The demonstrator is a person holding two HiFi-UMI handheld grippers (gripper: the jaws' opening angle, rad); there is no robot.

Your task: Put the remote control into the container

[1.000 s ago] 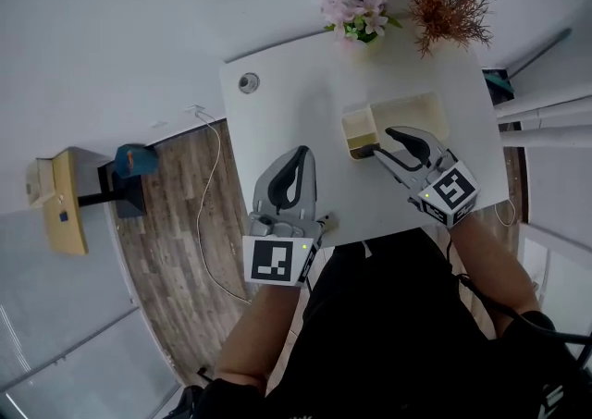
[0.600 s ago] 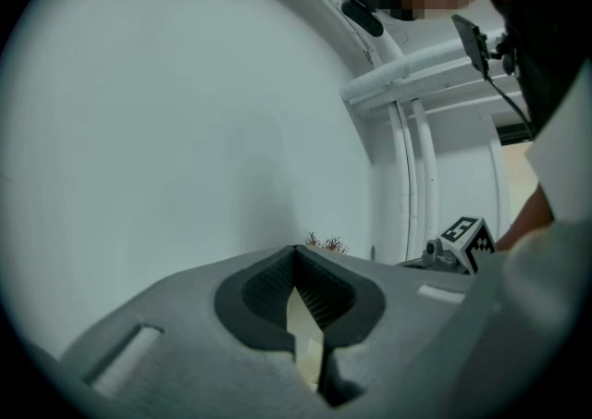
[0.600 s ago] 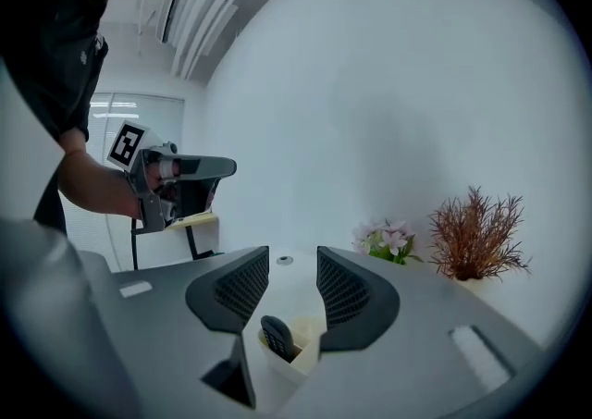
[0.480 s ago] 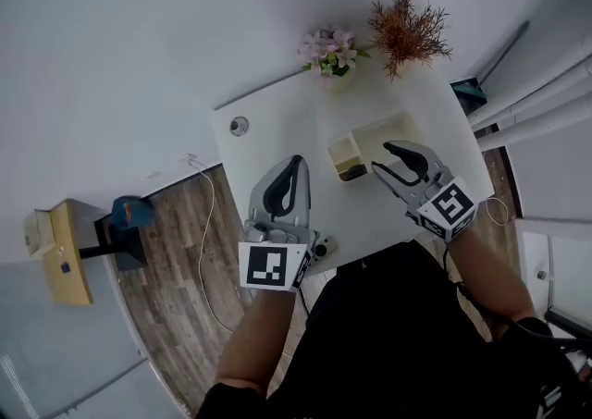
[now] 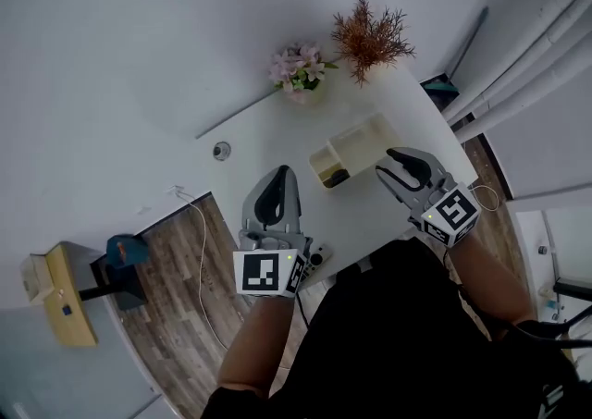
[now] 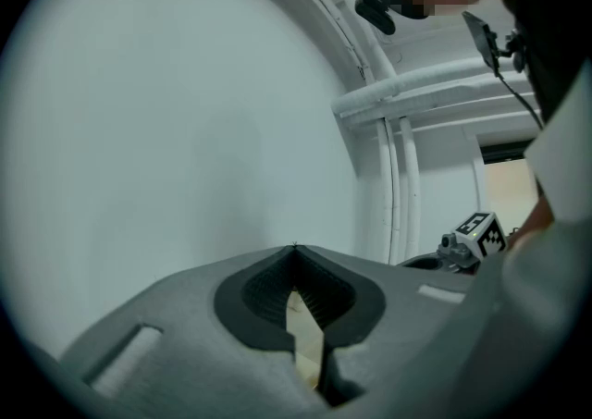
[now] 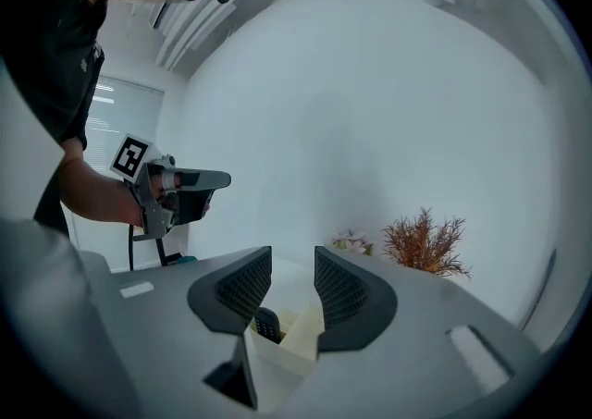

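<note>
The dark remote control (image 5: pixel 339 177) stands on end in the small compartment of the cream container (image 5: pixel 368 141) on the white table (image 5: pixel 277 126). My right gripper (image 5: pixel 385 162) hovers just right of the container, apart from it, its jaws open and closing with nothing between them. In the right gripper view the remote (image 7: pixel 266 323) shows in the container (image 7: pixel 298 345) beyond the gripper (image 7: pixel 292 257). My left gripper (image 5: pixel 281 172) is shut and empty over the table's near left part; in its own view the left gripper (image 6: pixel 294 249) faces a bare wall.
A pink flower bunch (image 5: pixel 296 67) and a dried reddish plant (image 5: pixel 370 33) stand at the table's far edge. A round grommet (image 5: pixel 220 151) sits near the left corner. A small white device (image 5: pixel 319 256) hangs by the near edge. Wooden floor lies to the left.
My right gripper has drawn back from the container's small compartment, leaving the remote inside, and its jaws have narrowed a little. The left gripper stays shut. The head view has swung.
</note>
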